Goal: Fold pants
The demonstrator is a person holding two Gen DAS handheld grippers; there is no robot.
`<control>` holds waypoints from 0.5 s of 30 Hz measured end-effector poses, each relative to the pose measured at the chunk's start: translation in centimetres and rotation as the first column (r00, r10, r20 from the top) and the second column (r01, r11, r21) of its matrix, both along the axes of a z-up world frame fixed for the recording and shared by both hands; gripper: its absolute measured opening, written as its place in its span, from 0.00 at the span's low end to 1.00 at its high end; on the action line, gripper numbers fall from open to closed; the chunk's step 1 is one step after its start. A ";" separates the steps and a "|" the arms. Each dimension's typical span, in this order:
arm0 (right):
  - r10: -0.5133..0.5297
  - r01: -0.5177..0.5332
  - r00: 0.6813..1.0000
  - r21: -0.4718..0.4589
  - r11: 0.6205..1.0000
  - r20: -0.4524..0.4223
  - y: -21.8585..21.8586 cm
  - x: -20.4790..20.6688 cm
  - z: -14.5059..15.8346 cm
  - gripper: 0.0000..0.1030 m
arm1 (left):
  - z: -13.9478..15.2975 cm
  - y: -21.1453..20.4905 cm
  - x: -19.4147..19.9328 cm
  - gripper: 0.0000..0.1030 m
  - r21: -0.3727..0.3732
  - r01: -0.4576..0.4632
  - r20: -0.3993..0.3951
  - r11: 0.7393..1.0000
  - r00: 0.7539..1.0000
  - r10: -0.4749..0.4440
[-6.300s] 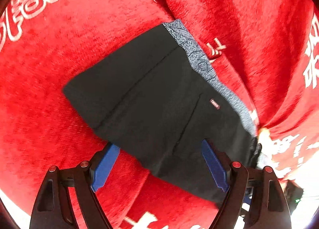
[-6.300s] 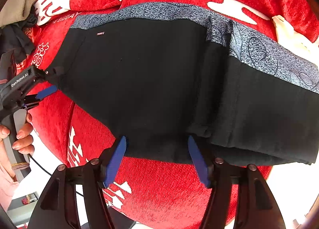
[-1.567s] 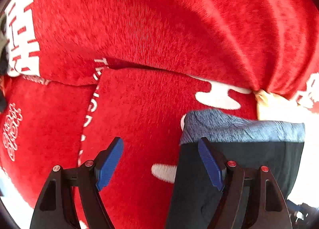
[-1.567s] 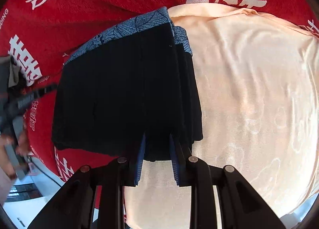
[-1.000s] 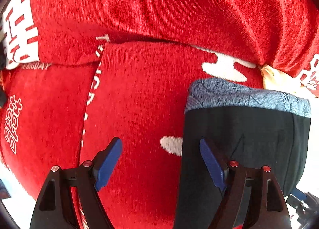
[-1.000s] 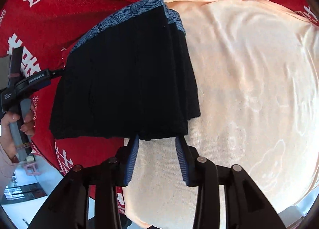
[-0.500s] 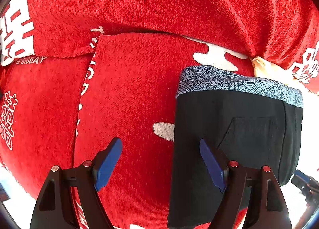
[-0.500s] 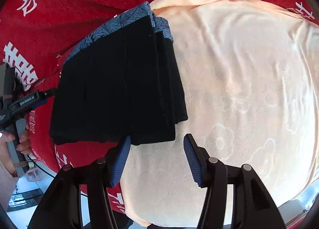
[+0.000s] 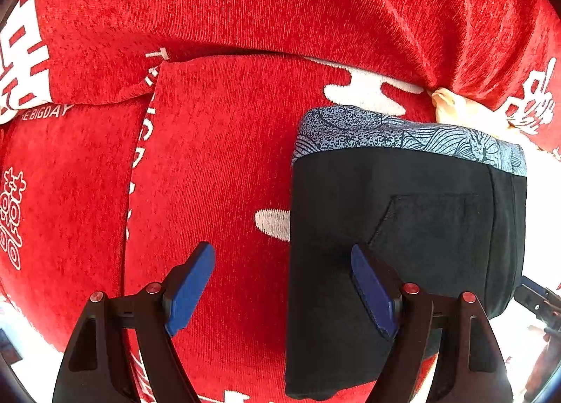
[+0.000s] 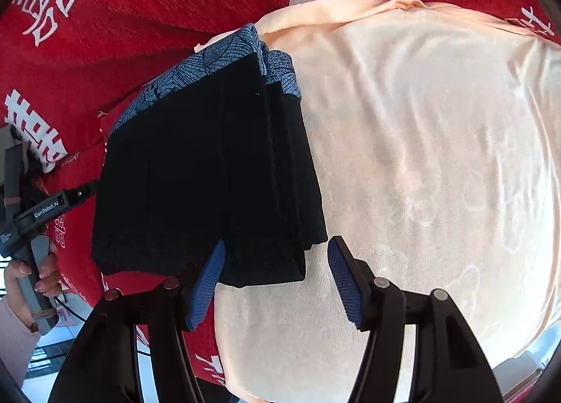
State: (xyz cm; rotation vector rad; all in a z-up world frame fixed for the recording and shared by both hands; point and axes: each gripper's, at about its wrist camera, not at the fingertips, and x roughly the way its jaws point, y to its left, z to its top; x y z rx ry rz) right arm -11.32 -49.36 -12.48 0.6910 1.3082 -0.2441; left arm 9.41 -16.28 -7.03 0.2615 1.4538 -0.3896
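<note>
Both jaws are standing wide and holding nothing; the right gripper (image 10: 277,284) has just been opening. It is letting the folded pants (image 10: 207,175) rest, half on the peach towel's (image 10: 420,157) left edge. The left gripper (image 9: 284,284) is waiting over their other edge, likely because the fold looks done.

I believe I am working in a home, probably on a sofa or a bed. Under my cameras lies a soft red plush cover with white woven characters (image 9: 224,164), folded over cushions, and beside it a pale peach fleece blanket (image 10: 420,164). At the edge I see a bit of light floor (image 10: 52,354).
</note>
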 end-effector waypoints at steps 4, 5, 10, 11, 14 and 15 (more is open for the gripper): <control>-0.013 0.013 1.000 0.008 1.000 0.008 -0.4 0.2 -0.1 0.70 | -0.1 0.1 0.1 0.87 0.002 0.002 0.002 1.000 1.000 -0.002; -0.013 0.012 1.000 0.008 1.000 0.009 -0.6 0.1 0.0 0.70 | -0.1 0.1 0.1 0.95 0.007 0.002 0.003 1.000 1.000 -0.003; -0.014 0.013 1.000 0.019 1.000 0.017 -0.9 0.2 -0.2 0.77 | -0.1 -0.2 0.1 1.00 -0.004 0.019 -0.006 1.000 1.000 -0.019; -0.014 0.013 1.000 0.021 1.000 0.018 -1.5 -0.1 0.1 0.77 | -0.1 -0.3 0.1 1.00 -0.004 0.023 -0.009 1.000 1.000 -0.023; -0.010 0.009 1.000 0.034 0.999 0.021 -2.4 -0.4 0.2 0.77 | -0.4 -0.7 0.2 1.00 -0.007 0.034 -0.021 0.999 0.999 -0.034; -0.009 0.008 1.000 0.040 0.999 0.020 -2.5 -0.4 0.2 0.77 | -0.4 -0.8 0.2 1.00 -0.007 0.036 -0.025 0.999 0.999 -0.037</control>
